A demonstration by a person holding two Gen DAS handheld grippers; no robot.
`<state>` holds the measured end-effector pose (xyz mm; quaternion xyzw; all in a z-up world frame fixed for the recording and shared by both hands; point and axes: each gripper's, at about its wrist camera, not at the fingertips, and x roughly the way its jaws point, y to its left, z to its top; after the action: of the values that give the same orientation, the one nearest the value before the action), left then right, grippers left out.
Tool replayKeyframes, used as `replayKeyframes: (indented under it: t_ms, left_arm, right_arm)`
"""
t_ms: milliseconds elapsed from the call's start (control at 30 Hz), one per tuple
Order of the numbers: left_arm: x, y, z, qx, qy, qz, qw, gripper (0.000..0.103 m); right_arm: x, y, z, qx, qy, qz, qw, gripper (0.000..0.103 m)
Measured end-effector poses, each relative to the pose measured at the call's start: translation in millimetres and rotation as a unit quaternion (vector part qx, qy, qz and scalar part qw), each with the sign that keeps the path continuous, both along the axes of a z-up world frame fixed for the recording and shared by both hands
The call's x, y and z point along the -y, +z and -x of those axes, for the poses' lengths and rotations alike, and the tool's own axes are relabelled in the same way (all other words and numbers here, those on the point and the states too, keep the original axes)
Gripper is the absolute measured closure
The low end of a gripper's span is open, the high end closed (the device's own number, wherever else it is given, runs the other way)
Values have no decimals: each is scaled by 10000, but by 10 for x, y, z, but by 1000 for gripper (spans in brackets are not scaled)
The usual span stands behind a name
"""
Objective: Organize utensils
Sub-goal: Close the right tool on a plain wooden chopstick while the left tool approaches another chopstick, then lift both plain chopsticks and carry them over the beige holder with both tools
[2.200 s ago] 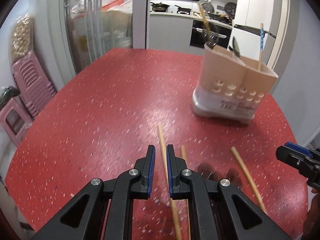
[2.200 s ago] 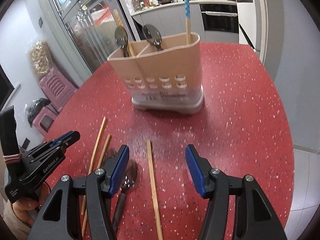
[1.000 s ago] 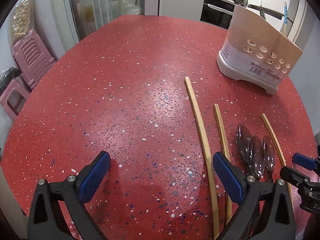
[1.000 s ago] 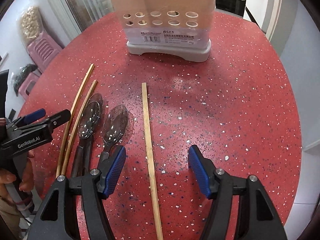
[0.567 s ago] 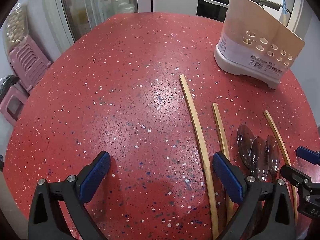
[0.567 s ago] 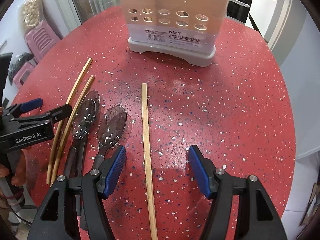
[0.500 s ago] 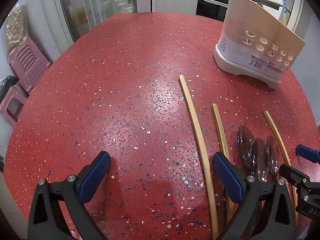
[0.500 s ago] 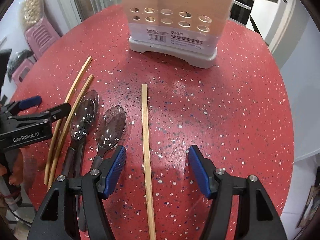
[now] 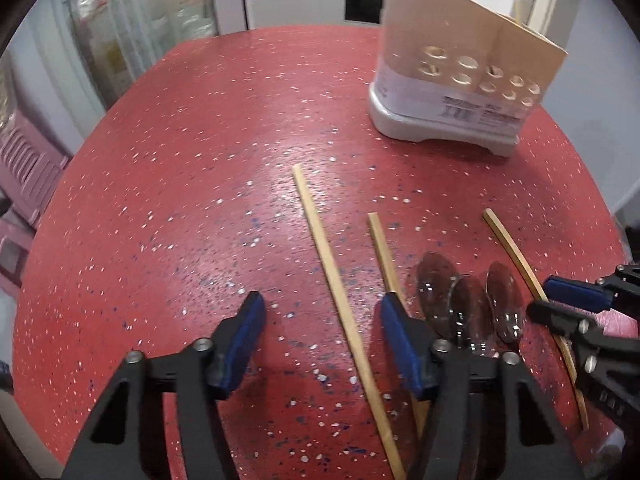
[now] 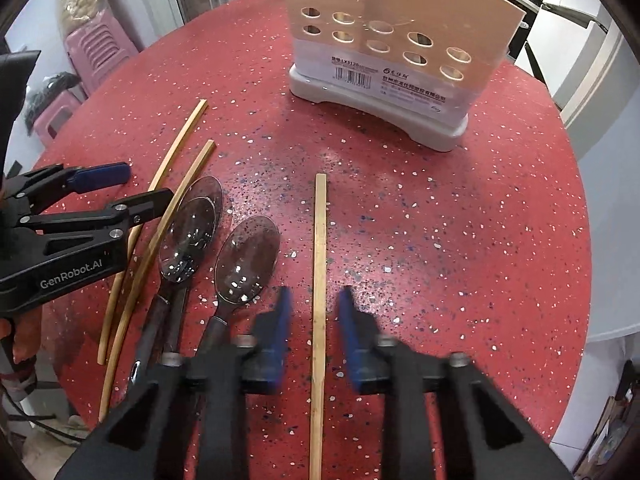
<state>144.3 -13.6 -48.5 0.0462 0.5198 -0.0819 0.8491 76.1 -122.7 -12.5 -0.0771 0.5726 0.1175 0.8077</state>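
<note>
On the red speckled table lie three wooden chopsticks and three dark spoons. My left gripper (image 9: 320, 320) is open, its jaws on either side of the leftmost chopstick (image 9: 336, 280), just above the table. My right gripper (image 10: 314, 316) is open but narrowed, its blurred jaws close on both sides of the rightmost chopstick (image 10: 320, 248). The spoons (image 10: 248, 256) lie between the two grippers, next to the middle chopstick (image 10: 160, 232). The beige utensil holder (image 10: 400, 40) stands at the far side with utensils in it; it also shows in the left wrist view (image 9: 460, 80).
The table's right edge (image 10: 588, 240) drops off to a grey floor. Pink plastic stools (image 10: 100, 52) stand beyond the left edge. Kitchen cabinets and an oven (image 9: 360, 0) are behind the table.
Both grippers have narrowed their jaws around a chopstick each. The left gripper has shifted right over the leftmost chopstick. The right gripper's jaws are moving inward, blurred.
</note>
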Motion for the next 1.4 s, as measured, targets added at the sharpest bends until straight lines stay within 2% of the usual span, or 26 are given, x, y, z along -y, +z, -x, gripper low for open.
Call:
replayKeyframes:
  t_ms: [100,133,167,200,267,467,767,1100,1400]
  left_arm:
    - [74,16,-25,-47,-112,-4,9999,32]
    - [89,26,-26,-50,-155,53,9999,44]
    - [83,38,-16,-20,-153,5,9999,50]
    - [106,40,-13,-25,-179,50,9998,66]
    - [136,37,-9,-14,-142,92,9999,71]
    - [57,37,114,153,15,526,9985,72]
    - [-108,408,386,766,39,928,9927,72]
    - [-211,1055,426,1382,-68,1358,9810,72]
    - [-146,1591,39,2006,-26,1634,9659,72]
  right_arm:
    - [47,6,0,5,-3,-66,10000,97]
    - [80,1,-2,17,-7,-91,10000,97]
    - [91,3,4,33,-8,-113,9999,96]
    - [112,2,9,44,-18,-140,9999,97]
    - [183,2,5,56,-46,-264,9996,97]
    - [334,130,62,240,-113,-706,9971,97]
    - [616,519,74,666,-189,-1479,9866,96]
    - [738,1097,-17,1258,-301,-2019,9708,96]
    - [856,1621,-330,1981,-534,-2187,9540,96]
